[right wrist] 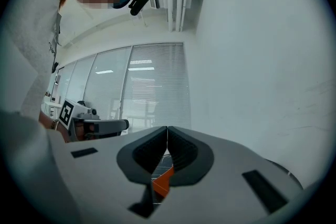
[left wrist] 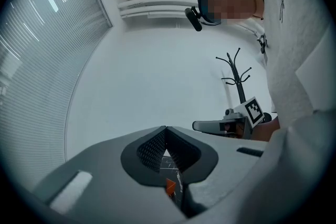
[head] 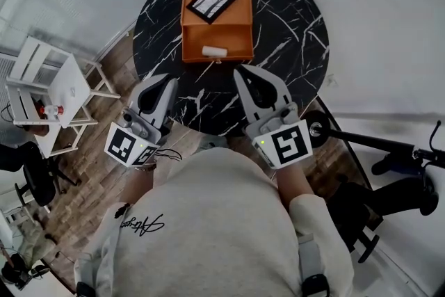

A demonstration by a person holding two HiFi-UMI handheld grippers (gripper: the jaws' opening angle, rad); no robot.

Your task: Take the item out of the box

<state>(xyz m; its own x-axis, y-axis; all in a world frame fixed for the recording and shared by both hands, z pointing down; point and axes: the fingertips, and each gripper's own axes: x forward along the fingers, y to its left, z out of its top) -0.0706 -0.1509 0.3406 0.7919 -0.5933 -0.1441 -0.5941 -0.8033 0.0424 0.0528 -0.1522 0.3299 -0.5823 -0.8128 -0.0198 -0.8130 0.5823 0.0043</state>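
A round black marble table (head: 292, 31) is filling the upper middle of the head view, with pale flooring around its 12 to 3 o'clock side and wood planks (head: 90, 170) running under its 7 o'clock side. The person's light sweatshirt (head: 208, 233) is taking up the 6 o'clock part of that view. A white shelf unit (head: 49, 90) is standing at 9 o'clock, well apart from the table, and a black scooter-like frame (head: 389, 146) is lying at 4 o'clock.

The left gripper (head: 169, 78) is pointing in over the table's 7 o'clock edge, and the right gripper (head: 242, 73) is pointing in over its 6 o'clock edge. Both are aiming toward 12 o'clock. In its own view the left gripper (left wrist: 166, 128) is showing its jaws pressed together with nothing between them. The right gripper (right wrist: 167, 128) is looking the same in its own view: tips meeting, empty.

An orange box (head: 217, 28) is sitting just toward 11 o'clock of the table's centre, near both sets of tips but apart from them. Slivers of it are showing below the closed jaws in each gripper view (left wrist: 170, 186) (right wrist: 164, 180). A black-framed picture (head: 213, 2) is lying tilted at the box's 12 o'clock end. A small white roll (head: 214, 51), the item, is lying inside the box's open 6 o'clock end.
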